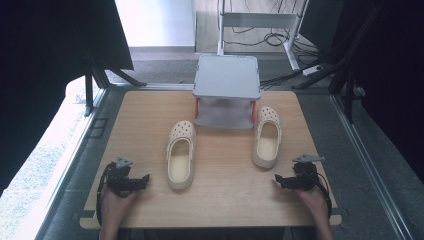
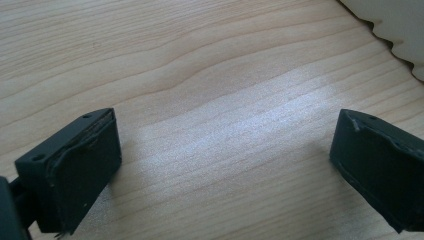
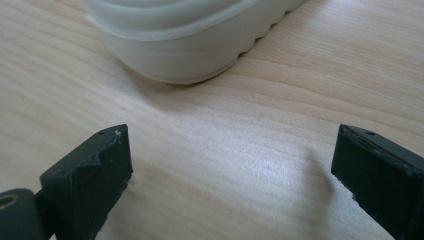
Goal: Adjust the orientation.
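Observation:
Two cream clogs lie on the wooden table (image 1: 220,195), toes pointing away from me. The left clog (image 1: 180,154) sits left of centre, the right clog (image 1: 267,136) right of centre. My left gripper (image 1: 145,179) rests near the front left edge, open, with bare wood between its jaws (image 2: 225,165); the left clog's sole edge (image 2: 395,25) is at that view's top right. My right gripper (image 1: 277,180) rests near the front right, open, with nothing between its jaws (image 3: 230,175). The heel of the right clog (image 3: 185,35) lies just ahead of it, not touched.
A grey two-level stand (image 1: 227,77) with orange posts sits at the table's far edge, between the clogs' toes. Dark panels flank the table on both sides. Cables and a white frame (image 1: 260,20) lie on the floor beyond.

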